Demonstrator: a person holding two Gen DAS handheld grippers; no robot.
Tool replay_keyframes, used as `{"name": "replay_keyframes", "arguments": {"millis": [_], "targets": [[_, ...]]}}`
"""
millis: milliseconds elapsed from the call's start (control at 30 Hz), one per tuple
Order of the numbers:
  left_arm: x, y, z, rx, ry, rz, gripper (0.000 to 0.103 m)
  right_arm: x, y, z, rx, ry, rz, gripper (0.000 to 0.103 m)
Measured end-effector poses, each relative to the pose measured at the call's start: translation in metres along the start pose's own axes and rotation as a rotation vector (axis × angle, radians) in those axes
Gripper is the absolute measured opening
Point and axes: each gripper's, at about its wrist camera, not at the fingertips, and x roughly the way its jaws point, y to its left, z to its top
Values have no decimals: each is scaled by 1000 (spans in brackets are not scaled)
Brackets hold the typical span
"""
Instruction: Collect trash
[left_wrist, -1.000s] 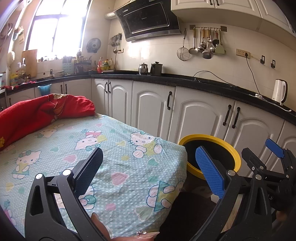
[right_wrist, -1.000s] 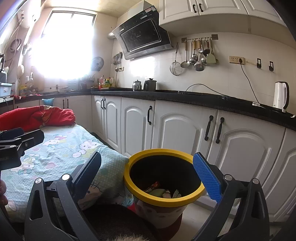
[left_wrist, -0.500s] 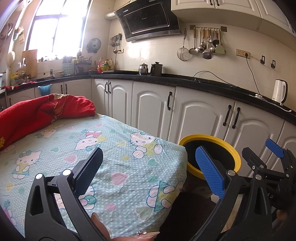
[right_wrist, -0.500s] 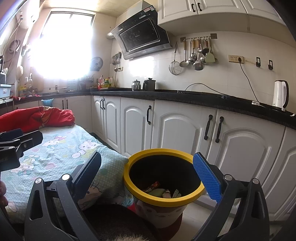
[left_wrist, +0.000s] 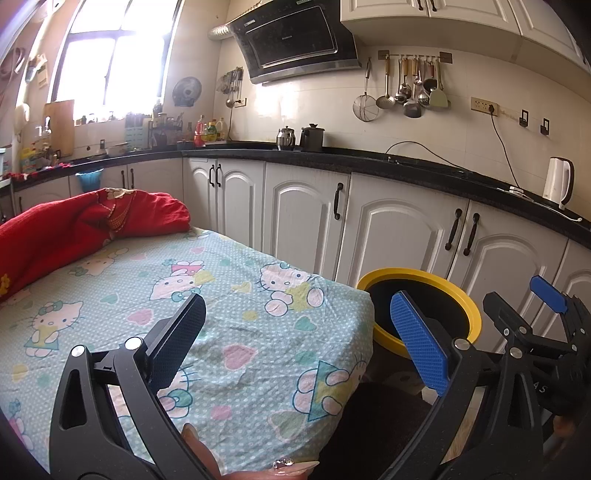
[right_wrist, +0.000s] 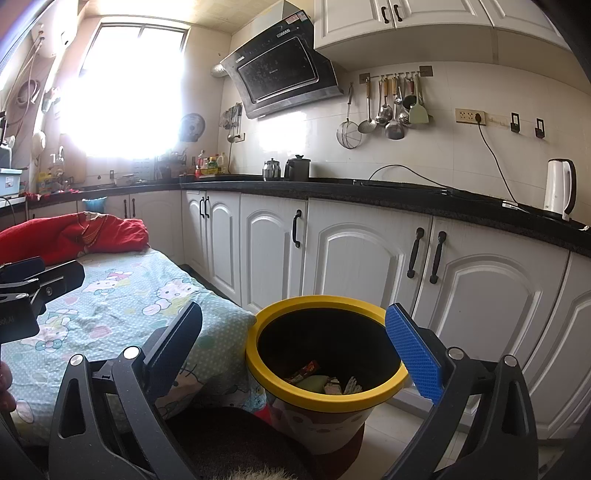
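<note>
A yellow-rimmed trash bin (right_wrist: 327, 397) stands on the floor beside the table, with wrappers and scraps (right_wrist: 325, 378) at its bottom. It also shows in the left wrist view (left_wrist: 469, 310). My right gripper (right_wrist: 293, 347) is open and empty, held above and just in front of the bin. My left gripper (left_wrist: 295, 332) is open and empty over the table's Hello Kitty cloth (left_wrist: 221, 295). I see no loose trash on the cloth.
A red blanket (left_wrist: 81, 225) lies bunched at the table's far left. White cabinets (right_wrist: 351, 266) under a black counter run behind the bin. A white kettle (right_wrist: 559, 188) stands at the right. The right gripper also shows at the left wrist view's right edge (left_wrist: 535, 328).
</note>
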Motion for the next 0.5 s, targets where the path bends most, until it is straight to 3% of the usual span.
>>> {"name": "replay_keyframes", "arguments": {"millis": [500], "targets": [[1,0,0,1,3,1,92,1,-1,0,2,2,-2,97]]}}
